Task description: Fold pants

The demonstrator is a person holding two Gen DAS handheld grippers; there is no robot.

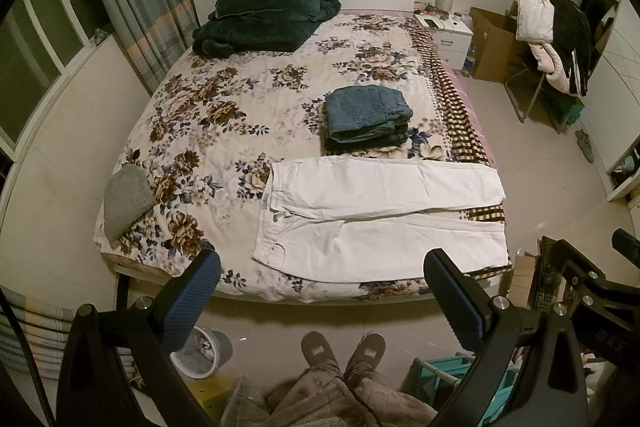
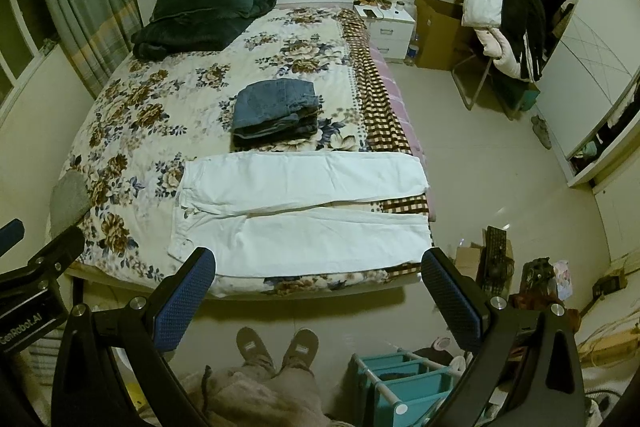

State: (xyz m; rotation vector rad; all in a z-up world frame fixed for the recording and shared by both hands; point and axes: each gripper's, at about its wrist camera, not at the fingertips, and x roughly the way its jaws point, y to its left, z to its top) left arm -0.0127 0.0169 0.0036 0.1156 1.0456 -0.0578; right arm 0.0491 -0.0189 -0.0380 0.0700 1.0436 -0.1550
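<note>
From the left wrist, the left claw (image 1: 322, 275) hangs wide apart and holds nothing, above the floor at the foot of the bed (image 1: 224, 99). The white pants (image 1: 380, 223) lie flat across the bed's near edge, waist to the left, legs side by side running right, with folded jeans (image 1: 366, 117) stacked just behind. From the right wrist, the right claw (image 2: 318, 273) is equally wide and empty, the white pants (image 2: 304, 211) spread just beyond its blue fingertips (image 2: 200, 267).
</note>
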